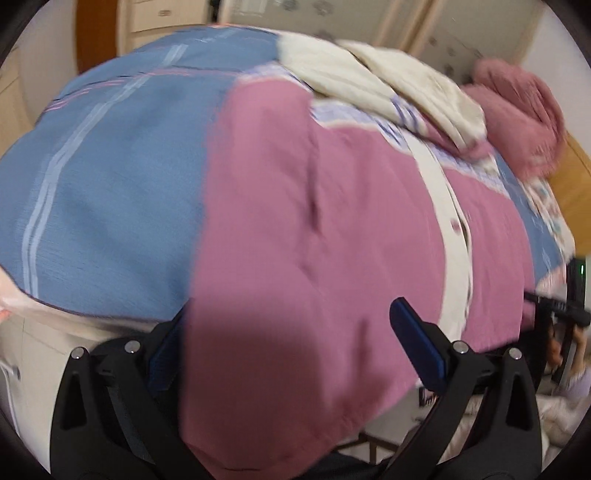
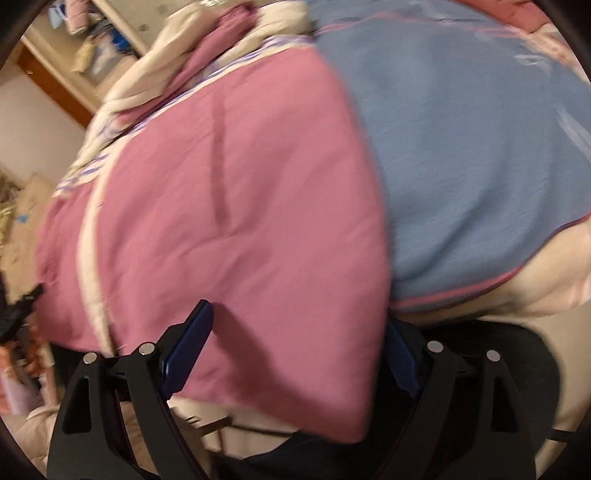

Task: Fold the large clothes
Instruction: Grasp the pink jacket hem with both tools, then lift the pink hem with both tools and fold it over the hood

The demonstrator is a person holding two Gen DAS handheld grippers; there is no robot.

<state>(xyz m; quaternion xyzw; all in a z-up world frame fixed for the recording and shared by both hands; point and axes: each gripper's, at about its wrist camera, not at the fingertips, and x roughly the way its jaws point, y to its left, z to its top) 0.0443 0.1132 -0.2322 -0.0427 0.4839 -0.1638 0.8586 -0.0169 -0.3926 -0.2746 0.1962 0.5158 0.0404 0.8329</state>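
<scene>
A large pink garment [image 1: 295, 229] with a cream band lies spread over a blue bedcover [image 1: 110, 155]. Its near edge hangs between the fingers of my left gripper [image 1: 291, 343], whose blue pads stand wide apart around the cloth. In the right wrist view the same pink garment [image 2: 229, 206] drapes between the fingers of my right gripper [image 2: 295, 343], also wide apart; the right pad is partly hidden by cloth. Both views are motion-blurred.
A cream garment [image 1: 369, 74] and a fuzzy pink garment [image 1: 524, 110] lie heaped at the bed's far end. Wardrobe doors [image 1: 461, 33] stand behind. Shelves with clutter [image 2: 96, 48] show at upper left in the right wrist view. Blue bedcover [image 2: 480, 147] on right.
</scene>
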